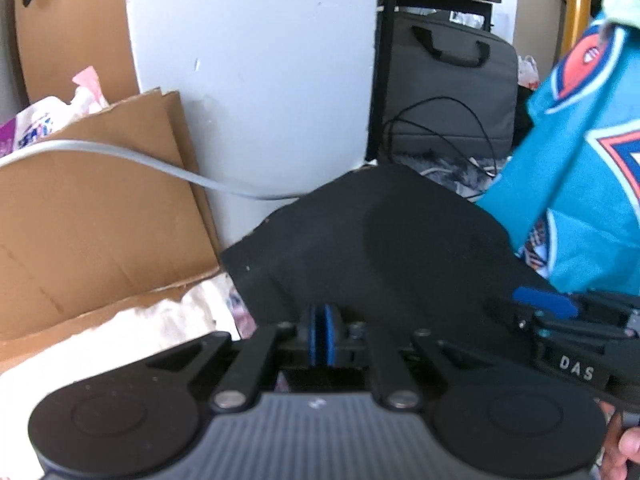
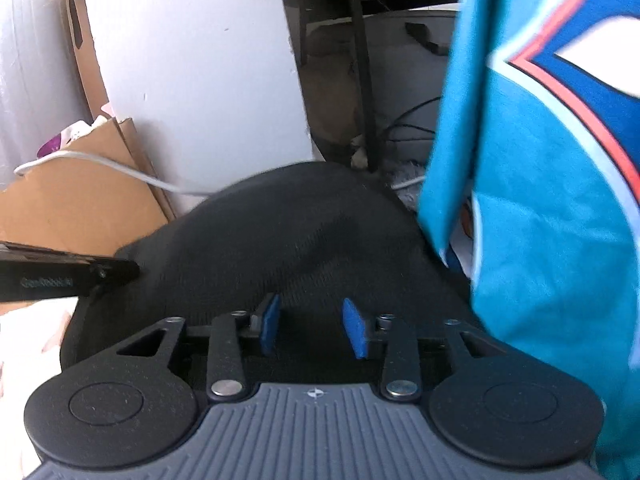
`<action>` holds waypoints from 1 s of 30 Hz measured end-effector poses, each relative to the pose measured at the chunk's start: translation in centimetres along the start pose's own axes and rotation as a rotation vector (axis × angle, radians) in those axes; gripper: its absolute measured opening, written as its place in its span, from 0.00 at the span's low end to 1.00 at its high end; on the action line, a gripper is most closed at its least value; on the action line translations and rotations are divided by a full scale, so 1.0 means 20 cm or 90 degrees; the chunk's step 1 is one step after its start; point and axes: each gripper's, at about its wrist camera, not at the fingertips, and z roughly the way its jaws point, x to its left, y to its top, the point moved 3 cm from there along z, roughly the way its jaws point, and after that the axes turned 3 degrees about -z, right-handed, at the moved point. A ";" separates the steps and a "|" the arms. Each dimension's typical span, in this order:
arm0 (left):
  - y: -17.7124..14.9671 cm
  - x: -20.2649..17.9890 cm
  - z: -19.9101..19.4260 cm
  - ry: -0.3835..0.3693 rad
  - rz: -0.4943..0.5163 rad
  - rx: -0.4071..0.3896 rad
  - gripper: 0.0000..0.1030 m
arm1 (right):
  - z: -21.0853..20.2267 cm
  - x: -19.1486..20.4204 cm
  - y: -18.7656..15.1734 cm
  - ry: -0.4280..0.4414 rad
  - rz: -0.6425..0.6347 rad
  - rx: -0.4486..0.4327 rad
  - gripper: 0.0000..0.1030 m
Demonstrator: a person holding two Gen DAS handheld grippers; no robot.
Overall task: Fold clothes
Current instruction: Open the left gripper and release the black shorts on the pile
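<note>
Black knit garment (image 2: 280,240), soft and limp: your left tongs (image 1: 323,330) pinch its near edge shut, your right tongs (image 2: 312,328) gape empty above it; grip hems.

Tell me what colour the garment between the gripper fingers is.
Black garment; the right wrist view shows it best.

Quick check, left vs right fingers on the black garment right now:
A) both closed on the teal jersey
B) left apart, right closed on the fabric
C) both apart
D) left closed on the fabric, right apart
D: the left gripper has its blue pads pressed together on the black garment, while the right gripper shows a clear gap between its pads, fabric lying behind them.
</note>
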 end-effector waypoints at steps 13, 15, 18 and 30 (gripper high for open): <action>-0.22 -0.13 -0.17 0.001 0.107 0.003 0.14 | -0.11 -0.11 -0.21 -0.015 0.010 0.040 0.43; -0.24 -0.12 -0.16 0.004 0.113 0.012 0.15 | -0.12 -0.11 -0.22 -0.019 0.008 0.045 0.43; -0.26 -0.09 -0.15 0.004 0.091 0.021 0.16 | -0.14 -0.11 -0.24 -0.023 0.009 0.051 0.43; -0.23 -0.02 -0.16 0.028 0.067 0.028 0.17 | -0.23 -0.14 -0.32 -0.049 0.014 0.095 0.44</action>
